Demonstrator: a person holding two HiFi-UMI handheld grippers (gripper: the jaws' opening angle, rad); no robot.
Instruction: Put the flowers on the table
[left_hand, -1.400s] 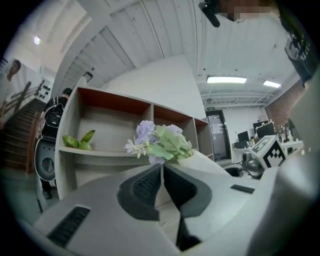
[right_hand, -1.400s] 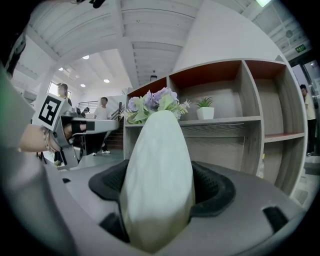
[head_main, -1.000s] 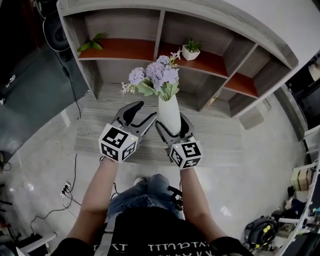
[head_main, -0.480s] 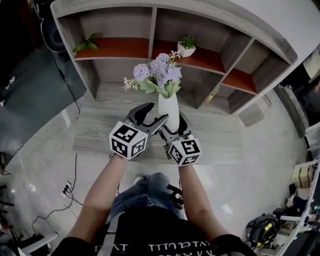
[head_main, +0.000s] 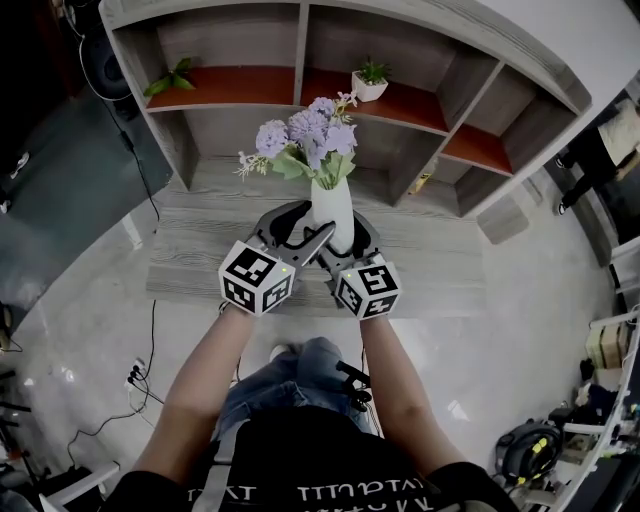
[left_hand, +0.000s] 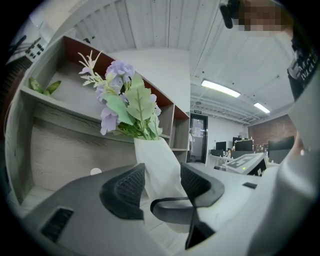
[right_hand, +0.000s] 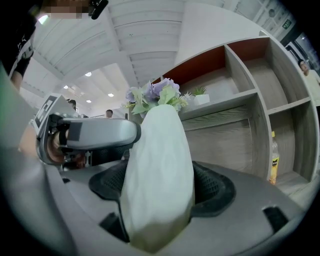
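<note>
White vase (head_main: 333, 210) clamped in right tool (right_hand: 159, 185), left tool (left_hand: 161, 182) open around it, just narrowed

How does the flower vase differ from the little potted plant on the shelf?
The flower vase is tall with purple blooms; the potted plant is squat with green leaves only. The flower vase is clamped in the right tool; the potted plant stands free on the shelf. Both containers are white.

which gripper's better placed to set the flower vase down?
Right. The right gripper is clamped on the white vase of purple flowers. The left gripper's jaws have just been closing with the vase between them; its grip isn't clear.
</note>
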